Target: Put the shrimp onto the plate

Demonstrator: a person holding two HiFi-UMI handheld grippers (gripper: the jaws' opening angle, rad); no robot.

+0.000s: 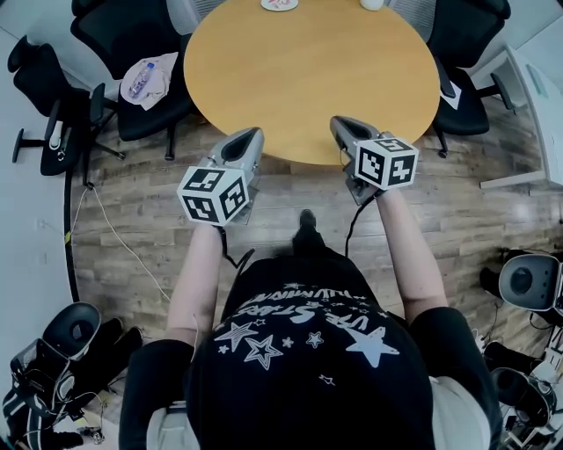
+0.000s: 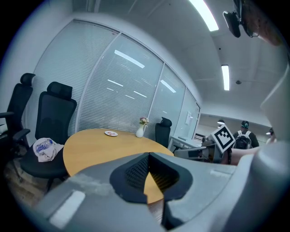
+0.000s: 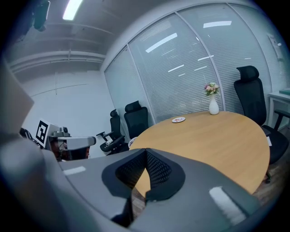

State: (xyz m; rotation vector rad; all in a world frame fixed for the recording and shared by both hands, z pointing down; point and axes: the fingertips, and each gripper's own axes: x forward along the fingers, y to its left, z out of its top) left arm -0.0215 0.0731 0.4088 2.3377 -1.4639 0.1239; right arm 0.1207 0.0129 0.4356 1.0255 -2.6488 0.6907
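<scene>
**At mid-frame, jaws closed on nothing**

Tip to tip, the left gripper was pressed shut with nothing between its jaws. The right gripper was likewise closed and empty. Seen from the head view, both were held side by side but apart at the lower rim of the round wooden table, one on each side of centre frame. Far across the tabletop, at the frame's top edge, lay the small plate, with a white vase near it. Reddish marks showed on the plate, too small to tell whether they were the shrimp. At upper left, a black chair carried a crumpled cloth bundle.
</scene>
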